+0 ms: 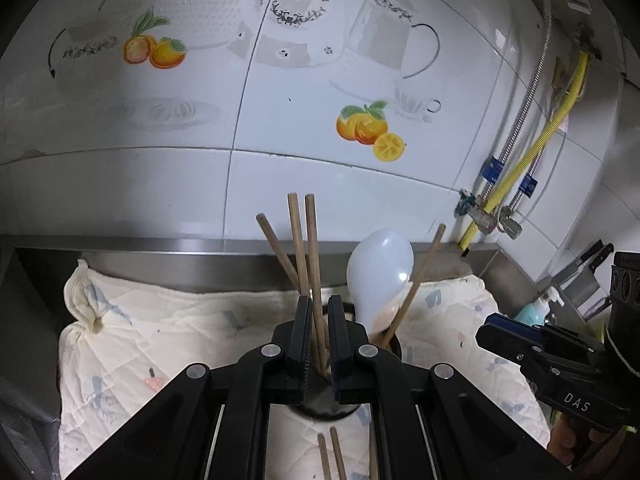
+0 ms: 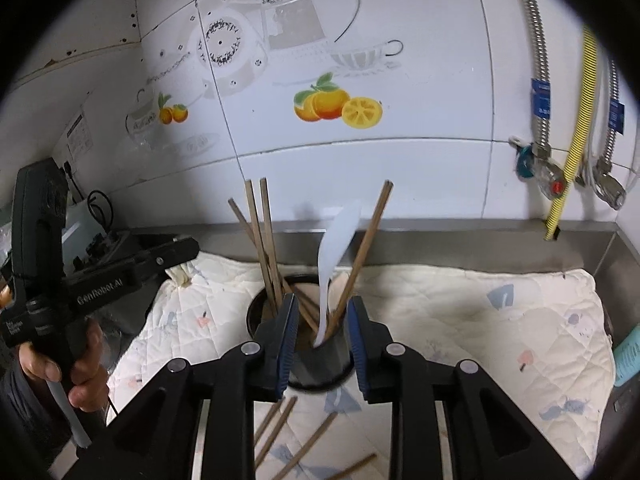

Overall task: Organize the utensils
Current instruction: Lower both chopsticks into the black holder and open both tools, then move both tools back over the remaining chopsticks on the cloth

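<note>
A dark round utensil holder stands on a quilted cloth. It holds several wooden chopsticks and a white spoon, bowl up; they also show in the left wrist view, chopsticks and spoon. My left gripper is nearly closed, its jaws a narrow gap apart around one chopstick standing in the holder. My right gripper is open, its jaws on either side of the holder. Loose chopsticks lie on the cloth in front.
A tiled wall with fruit decals rises behind a steel ledge. Hoses and valves hang at the right. A teal object lies at the cloth's right edge. A cleaver rack and bottle stand at the right.
</note>
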Demonstrator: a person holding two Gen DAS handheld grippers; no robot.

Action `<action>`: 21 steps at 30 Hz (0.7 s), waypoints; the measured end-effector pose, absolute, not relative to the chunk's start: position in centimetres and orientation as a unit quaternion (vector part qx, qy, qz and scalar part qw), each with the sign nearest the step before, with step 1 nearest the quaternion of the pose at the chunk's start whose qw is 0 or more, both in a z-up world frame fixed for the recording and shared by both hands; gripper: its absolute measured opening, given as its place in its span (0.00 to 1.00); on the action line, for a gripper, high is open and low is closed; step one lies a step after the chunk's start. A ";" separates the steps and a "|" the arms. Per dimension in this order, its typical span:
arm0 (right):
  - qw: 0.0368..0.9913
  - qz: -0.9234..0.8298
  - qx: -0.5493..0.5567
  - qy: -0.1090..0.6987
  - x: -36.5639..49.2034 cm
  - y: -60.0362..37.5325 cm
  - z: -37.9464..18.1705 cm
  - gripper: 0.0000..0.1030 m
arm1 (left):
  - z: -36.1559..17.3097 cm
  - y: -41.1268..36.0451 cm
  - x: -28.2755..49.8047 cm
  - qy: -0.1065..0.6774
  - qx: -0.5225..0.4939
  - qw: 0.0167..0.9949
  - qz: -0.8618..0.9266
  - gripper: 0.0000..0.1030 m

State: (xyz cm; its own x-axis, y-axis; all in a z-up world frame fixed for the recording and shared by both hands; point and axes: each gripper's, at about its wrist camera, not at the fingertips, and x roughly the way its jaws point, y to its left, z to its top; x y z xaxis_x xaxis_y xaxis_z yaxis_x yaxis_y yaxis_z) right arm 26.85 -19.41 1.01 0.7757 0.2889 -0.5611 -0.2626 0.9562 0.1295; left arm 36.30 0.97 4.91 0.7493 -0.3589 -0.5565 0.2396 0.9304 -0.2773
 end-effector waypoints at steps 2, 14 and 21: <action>0.939 0.144 0.020 0.311 26.3 -19.4 0.6 0.28 | 4.8 1.0 35.6 0.320 -0.089 0.929 -0.160 0.09; 0.912 0.149 0.024 0.382 22.7 -19.6 -4.1 0.28 | 0.5 0.7 30.0 0.388 -0.081 0.905 -0.155 0.09; 0.895 0.147 0.037 0.419 21.3 -19.6 -6.7 0.28 | -3.9 -0.9 28.6 0.442 -0.073 0.878 -0.170 0.09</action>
State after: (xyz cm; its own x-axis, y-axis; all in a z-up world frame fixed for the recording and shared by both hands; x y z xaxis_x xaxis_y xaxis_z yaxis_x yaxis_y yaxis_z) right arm 21.29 -19.58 -6.70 0.6057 0.2941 -0.7394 -0.2323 0.9541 0.1892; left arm 28.57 -0.92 -3.95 0.5522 -0.3623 -0.7509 0.2336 0.9318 -0.2778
